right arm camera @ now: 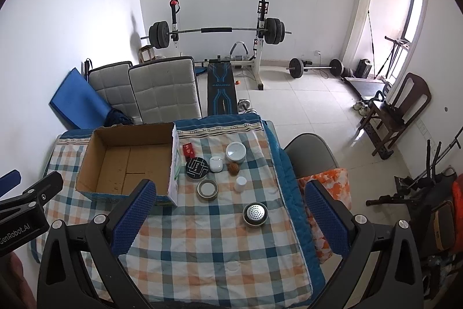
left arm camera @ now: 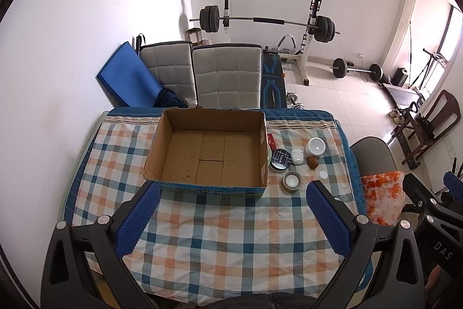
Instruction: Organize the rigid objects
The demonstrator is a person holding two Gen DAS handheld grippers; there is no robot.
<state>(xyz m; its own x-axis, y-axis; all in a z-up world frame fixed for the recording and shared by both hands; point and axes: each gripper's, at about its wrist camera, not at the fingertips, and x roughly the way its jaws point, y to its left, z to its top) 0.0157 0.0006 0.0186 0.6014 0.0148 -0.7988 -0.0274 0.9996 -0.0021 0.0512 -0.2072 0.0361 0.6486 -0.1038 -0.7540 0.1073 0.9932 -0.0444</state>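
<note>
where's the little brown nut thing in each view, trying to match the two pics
Left wrist view: the brown nut sits right of centre, right of the cardboard box, just below the white jar.
Right wrist view: the nut sits near the middle, right of the white earbud case, below the same white jar.
Shared landmark: the round black tin, left of the earbud case in both.

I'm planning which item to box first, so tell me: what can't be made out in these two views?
- Red packet: left wrist view, partly hidden behind the cardboard box wall.
- Perforated metal lid: only in the right wrist view; the left view's finger covers that spot.
- Print on the black round tin: too small to read.
- Brown round object: too small to identify.
</note>
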